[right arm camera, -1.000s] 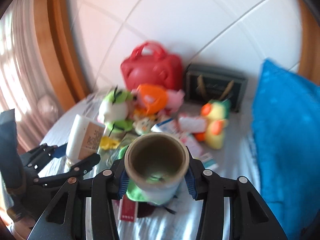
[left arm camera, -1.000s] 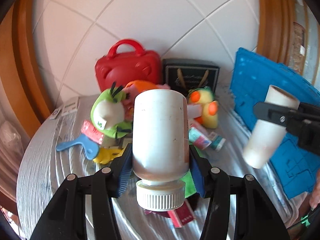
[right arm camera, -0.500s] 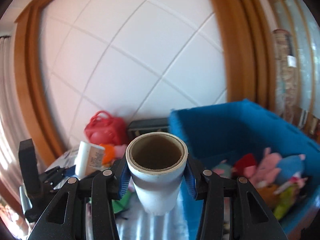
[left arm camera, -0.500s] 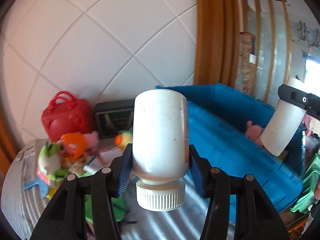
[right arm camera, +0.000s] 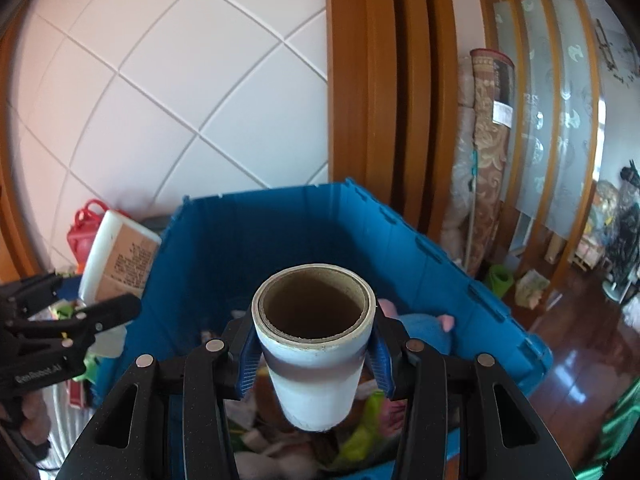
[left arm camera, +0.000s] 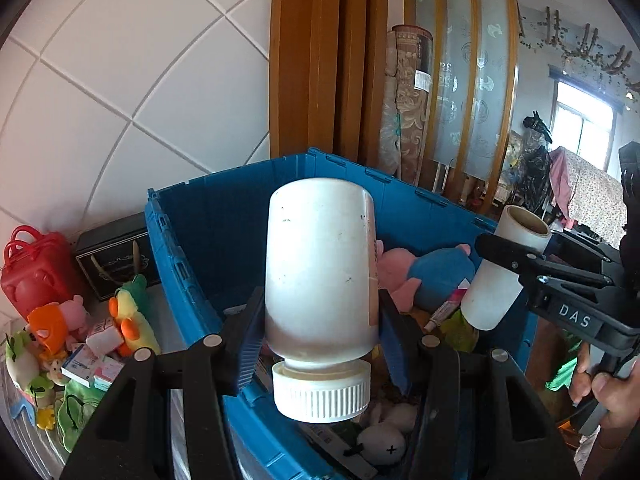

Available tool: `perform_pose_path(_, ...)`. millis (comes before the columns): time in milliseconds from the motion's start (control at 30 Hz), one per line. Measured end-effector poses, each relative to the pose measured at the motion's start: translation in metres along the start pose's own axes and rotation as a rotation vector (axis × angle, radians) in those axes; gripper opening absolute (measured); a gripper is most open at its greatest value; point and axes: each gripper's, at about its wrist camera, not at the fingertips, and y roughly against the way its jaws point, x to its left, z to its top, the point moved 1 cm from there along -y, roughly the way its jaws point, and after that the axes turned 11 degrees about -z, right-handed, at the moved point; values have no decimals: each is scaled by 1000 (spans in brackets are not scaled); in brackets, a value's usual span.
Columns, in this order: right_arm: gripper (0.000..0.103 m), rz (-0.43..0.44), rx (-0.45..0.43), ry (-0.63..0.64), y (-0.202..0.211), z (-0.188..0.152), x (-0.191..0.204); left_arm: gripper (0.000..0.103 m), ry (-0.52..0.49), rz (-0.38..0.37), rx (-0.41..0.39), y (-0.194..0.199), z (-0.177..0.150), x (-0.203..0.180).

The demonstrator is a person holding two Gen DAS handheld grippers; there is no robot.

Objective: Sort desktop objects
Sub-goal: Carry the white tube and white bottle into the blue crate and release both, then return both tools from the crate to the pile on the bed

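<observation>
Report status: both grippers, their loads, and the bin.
Left gripper shut on bottle, cap toward camera. Right gripper shut on roll. Both over blue bin, toys inside. Nothing in the way.

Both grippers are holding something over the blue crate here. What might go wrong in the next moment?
1. The white bottle is held cap-down over the blue crate's near rim; released there, it might clip the rim and fall outside.
2. The roll is smooth and gripped only at its sides, so it may slip early.
3. The right gripper and left gripper hang close together and may collide.
</observation>
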Motion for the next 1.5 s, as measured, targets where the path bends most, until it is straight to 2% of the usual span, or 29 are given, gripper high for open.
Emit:
perform_pose_path(233,45,14,39,46,-29,-22,-18,52,-29,105,68,-23,-9,-2)
perform_pose_path(333,45,7,38,67,-36,-25,-20,52,-26,110,103,-28,-10,-1)
perform_pose_path(367,45,4,41,72,-40,-26,-19,54,-24,106,106,-29,-10,1)
perform_pose_path(433,48,4,51,70,-47,-29,-21,67,-28,108,118,-30,-9,0)
perform_pose_path(467,60,6,51,68,-49,-30,-21,74,-32,106,125,-31,-10,0)
perform_pose_path(500,72,6,49,66,-51,-32,-22,75,-41,108,127,-31,-10,-2)
perform_pose_path(533,92,4,46,64,-52,-33,-22,75,-45,116,126,-30,-10,-2)
perform_pose_path(567,98,-5,37,65,-52,-35,-21,75,-46,125,125,-30,-10,-3)
perform_pose_path(700,103,-9,10,72,-51,-36,-19,75,-8,121,125,-30,-9,3)
perform_pose_path(933,103,-1,9,62,-44,-31,-17,75,12,129,97,-22,-14,6)
perform_pose_path(1167,103,8,-3,63,-18,-30,-4,82,35,202,-44,26,-24,19)
perform_pose_path(1300,103,31,-18,61,3,-29,12,92,56,248,-107,60,-34,37)
perform_pose_path(1500,103,109,-52,86,43,-23,60,93,75,310,-102,94,-59,75)
